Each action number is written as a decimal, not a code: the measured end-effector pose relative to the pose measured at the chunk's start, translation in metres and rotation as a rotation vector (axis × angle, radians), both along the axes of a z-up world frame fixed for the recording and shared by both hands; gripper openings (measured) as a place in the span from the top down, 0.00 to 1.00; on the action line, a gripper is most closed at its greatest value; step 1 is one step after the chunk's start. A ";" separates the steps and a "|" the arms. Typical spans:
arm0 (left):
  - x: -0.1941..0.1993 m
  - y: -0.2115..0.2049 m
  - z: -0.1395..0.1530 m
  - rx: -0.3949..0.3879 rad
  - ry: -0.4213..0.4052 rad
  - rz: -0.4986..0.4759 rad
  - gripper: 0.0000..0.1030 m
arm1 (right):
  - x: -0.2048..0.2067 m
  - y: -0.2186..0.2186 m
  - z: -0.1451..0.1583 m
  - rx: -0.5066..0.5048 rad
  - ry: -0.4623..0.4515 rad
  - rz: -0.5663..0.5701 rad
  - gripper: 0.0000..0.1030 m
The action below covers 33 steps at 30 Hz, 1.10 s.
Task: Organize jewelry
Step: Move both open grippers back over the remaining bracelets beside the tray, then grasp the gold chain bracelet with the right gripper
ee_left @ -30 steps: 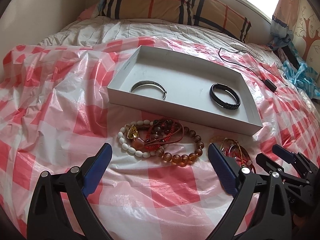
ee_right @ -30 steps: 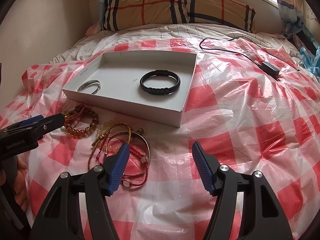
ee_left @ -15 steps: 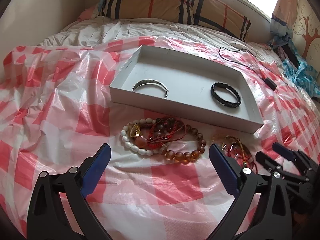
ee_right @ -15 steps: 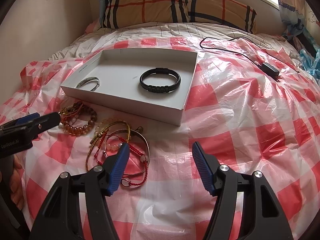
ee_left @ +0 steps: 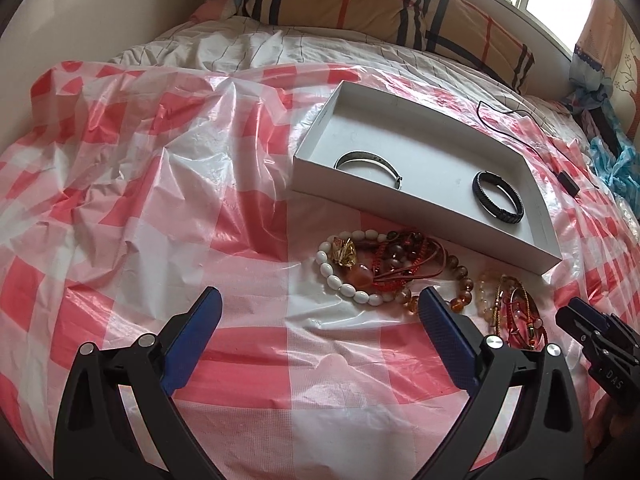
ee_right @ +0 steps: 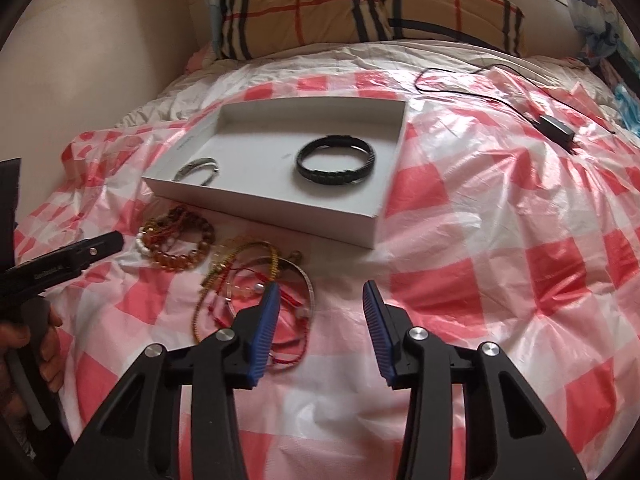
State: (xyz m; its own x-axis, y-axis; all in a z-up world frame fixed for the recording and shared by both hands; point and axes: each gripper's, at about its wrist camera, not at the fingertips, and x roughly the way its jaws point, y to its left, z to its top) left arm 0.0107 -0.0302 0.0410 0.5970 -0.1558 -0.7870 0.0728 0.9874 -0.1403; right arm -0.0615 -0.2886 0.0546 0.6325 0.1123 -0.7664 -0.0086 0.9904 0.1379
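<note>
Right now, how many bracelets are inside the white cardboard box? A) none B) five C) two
C: the white cardboard box holds only a silver metal bangle and a black braided bracelet; the beaded ones lie outside on the checked sheet.

box [ee_right: 362, 226] sits mid-bed on plastic sheet [ee_right: 500, 240], pillow [ee_right: 360, 8] behind. bangle [ee_right: 198, 170] in box's left end, braided bracelet [ee_right: 336, 160] right. bead bracelets [ee_left: 384, 272] and string bracelets [ee_right: 256, 284] piled just in front. charger [ee_right: 554, 128] off right.
</note>
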 end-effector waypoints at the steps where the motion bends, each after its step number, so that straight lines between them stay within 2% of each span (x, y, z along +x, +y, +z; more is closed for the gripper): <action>1: 0.000 -0.001 -0.001 0.004 0.000 -0.002 0.08 | 0.002 0.002 0.000 0.001 0.000 0.012 0.58; 5: -0.001 -0.004 -0.001 0.018 -0.002 -0.015 0.08 | 0.009 0.008 -0.008 -0.017 0.047 0.030 0.61; 9: -0.002 -0.005 0.000 0.021 -0.007 -0.021 0.08 | 0.010 -0.002 -0.014 -0.012 0.088 -0.009 0.73; 11: -0.003 -0.006 0.002 0.027 -0.017 -0.026 0.08 | 0.013 -0.005 -0.017 -0.001 0.099 -0.014 0.75; 14: -0.008 -0.010 0.007 0.030 -0.045 -0.042 0.08 | 0.019 -0.001 -0.018 -0.026 0.095 0.010 0.76; 16: -0.013 -0.012 0.013 0.020 -0.076 -0.063 0.08 | 0.024 0.003 -0.019 -0.055 0.095 0.025 0.79; 18: -0.018 -0.016 0.018 0.006 -0.101 -0.095 0.08 | 0.029 0.007 -0.020 -0.078 0.102 0.044 0.87; 21: -0.022 -0.025 0.019 0.035 -0.113 -0.134 0.08 | 0.026 0.003 -0.016 -0.033 0.081 0.050 0.87; 24: -0.023 -0.032 0.018 0.038 -0.109 -0.165 0.08 | 0.027 0.005 -0.021 -0.032 0.101 0.069 0.87; 29: -0.024 -0.034 0.016 0.045 -0.112 -0.179 0.08 | 0.028 0.017 -0.027 -0.093 0.132 0.103 0.88; 33: -0.020 -0.023 0.013 0.040 -0.093 -0.135 0.08 | 0.022 0.015 -0.025 -0.141 0.140 0.065 0.88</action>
State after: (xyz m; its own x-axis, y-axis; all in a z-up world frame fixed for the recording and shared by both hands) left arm -0.0089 -0.0533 0.0545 0.6431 -0.2092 -0.7367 0.2165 0.9724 -0.0872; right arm -0.0395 -0.2732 0.0292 0.5140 0.0345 -0.8571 -0.0637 0.9980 0.0019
